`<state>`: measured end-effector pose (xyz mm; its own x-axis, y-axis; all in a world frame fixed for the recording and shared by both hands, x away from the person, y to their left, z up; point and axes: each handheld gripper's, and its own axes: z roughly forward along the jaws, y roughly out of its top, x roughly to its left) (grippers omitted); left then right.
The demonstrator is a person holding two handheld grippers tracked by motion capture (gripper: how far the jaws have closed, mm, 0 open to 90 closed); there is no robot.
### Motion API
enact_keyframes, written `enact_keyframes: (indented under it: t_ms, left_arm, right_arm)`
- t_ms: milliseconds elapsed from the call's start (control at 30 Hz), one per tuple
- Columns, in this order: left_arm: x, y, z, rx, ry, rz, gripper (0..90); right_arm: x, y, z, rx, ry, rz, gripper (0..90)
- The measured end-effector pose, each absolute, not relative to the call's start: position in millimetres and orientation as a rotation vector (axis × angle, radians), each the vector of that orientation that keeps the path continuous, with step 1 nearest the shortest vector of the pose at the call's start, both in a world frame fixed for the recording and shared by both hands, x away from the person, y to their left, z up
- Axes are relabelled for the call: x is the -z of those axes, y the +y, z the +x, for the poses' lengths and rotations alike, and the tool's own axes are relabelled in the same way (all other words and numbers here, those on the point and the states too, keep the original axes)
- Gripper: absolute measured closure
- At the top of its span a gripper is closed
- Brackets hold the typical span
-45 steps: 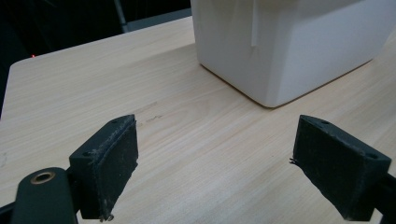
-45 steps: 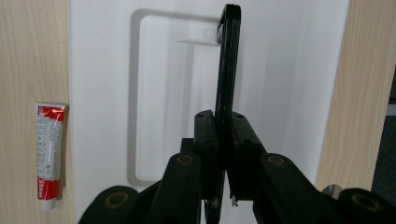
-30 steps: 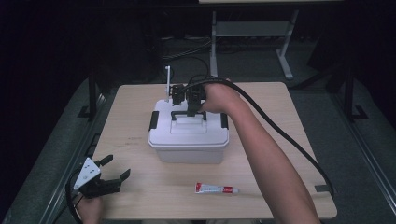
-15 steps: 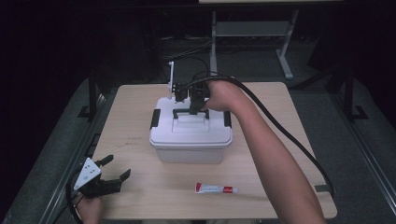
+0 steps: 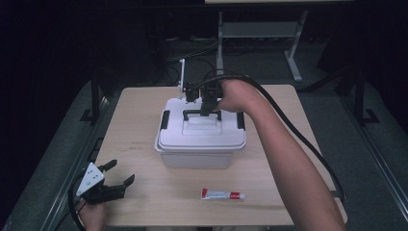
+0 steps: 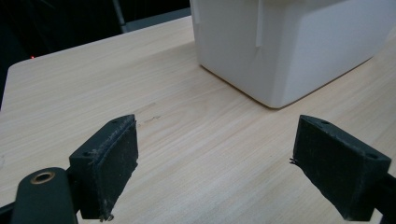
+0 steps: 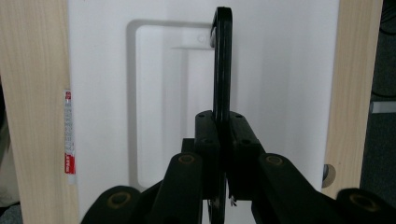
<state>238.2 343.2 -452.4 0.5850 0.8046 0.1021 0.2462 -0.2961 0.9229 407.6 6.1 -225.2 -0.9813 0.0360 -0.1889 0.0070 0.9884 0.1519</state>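
The box (image 5: pixel 199 137), white with a lid (image 5: pixel 201 129) and black side clips, stood near the middle of the frame in the high view, on the pale wooden worktop (image 5: pixel 139 110). Its black handle (image 5: pixel 202 114) stood upright above the lid, toward the upper edge of the box. The right tool (image 5: pixel 208 109) came down on it from above and was clenched on the handle. In the right gripper view the handle (image 7: pixel 222 60) ran up the middle of the frame as a thin black bar, pinched between the two pads low in the picture, with the white lid (image 7: pixel 280 70) behind it.

The left tool (image 5: pixel 113 180) sat at the lower left of the high view, well apart from the box, its jaws spread and holding nothing. In the left gripper view its two pads (image 6: pixel 112 163) stood wide over bare wood, with the white wall of the box (image 6: pixel 289 51) at the upper right.

A small red and white tube (image 5: pixel 222 195) lay flat on the worktop just below the box in the high view, untouched.
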Motion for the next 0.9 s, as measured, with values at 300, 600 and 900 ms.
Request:
enact_keyframes:
  t_ms: [300,600,900]
  left_arm:
    - [452.2,343.0,238.1,-0.711,0.854,1.835,13.5]
    - [452.3,341.4,237.9,-0.715,0.851,1.836,13.5]
    - [452.5,340.2,237.9,-0.717,0.847,1.845,13.6]
  right_arm:
    - [216.0,-7.0,403.0,-0.226,2.93,0.051,84.0]
    - [211.0,-31.4,399.8,-0.227,2.92,0.084,84.0]
    - [207.3,-57.0,396.3,-0.227,2.91,0.123,84.1]
